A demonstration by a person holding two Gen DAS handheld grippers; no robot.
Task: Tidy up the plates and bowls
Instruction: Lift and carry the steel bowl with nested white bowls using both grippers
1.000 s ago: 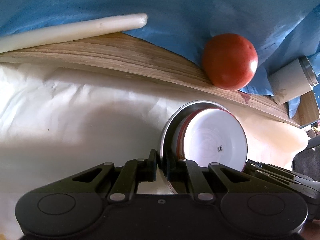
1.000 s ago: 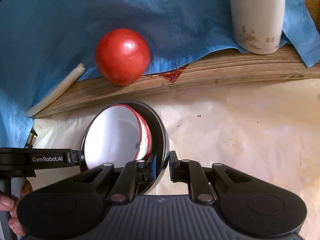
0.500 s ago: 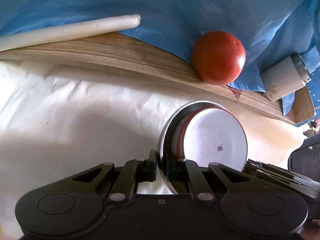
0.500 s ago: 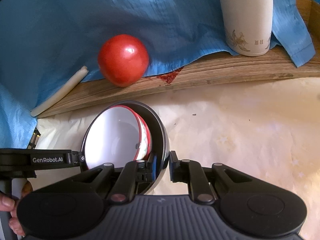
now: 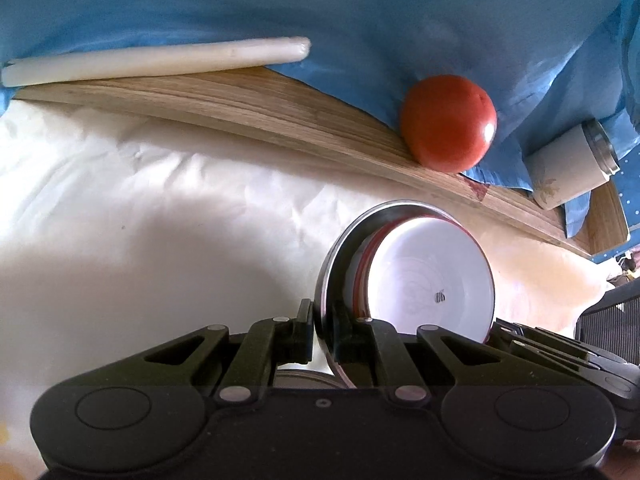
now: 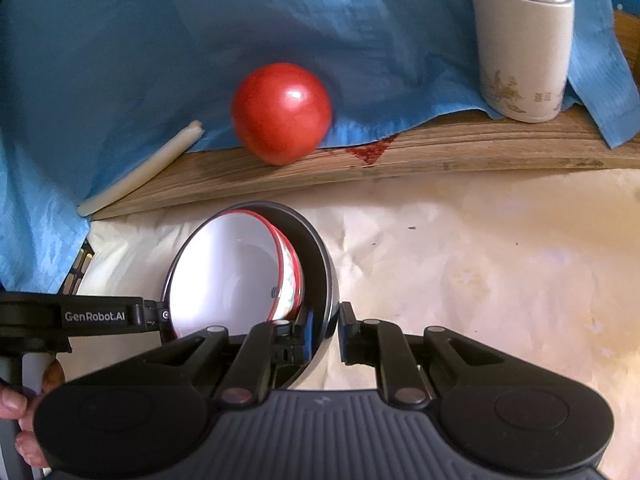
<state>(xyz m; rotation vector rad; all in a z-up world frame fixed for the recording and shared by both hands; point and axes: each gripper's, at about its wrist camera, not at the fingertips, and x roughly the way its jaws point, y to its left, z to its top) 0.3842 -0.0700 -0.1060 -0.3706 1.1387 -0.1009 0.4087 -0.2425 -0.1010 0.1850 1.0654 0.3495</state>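
Bowls sat nested at the bottom centre of both wrist views: a white bowl with a red rim lay inside a larger metal bowl, and we held the pair between our two grippers above a cream paper-covered surface. Our left gripper was pinching the metal bowl's rim, one finger outside the wall and the other inside. Our right gripper was clamped on the opposite rim of the same metal bowl, with the red-rimmed white bowl tilted toward the lower left of that view. From the right wrist we saw the left gripper's black body enter from the left edge, with part of the hand that held it showing in the lower left corner. Behind the bowls ran a wooden board, partly draped by a blue cloth. A red tomato rested at the cloth's edge, a white candle lay across the upper left of the left view, and a white insulated cup stood in the upper right of the right view.
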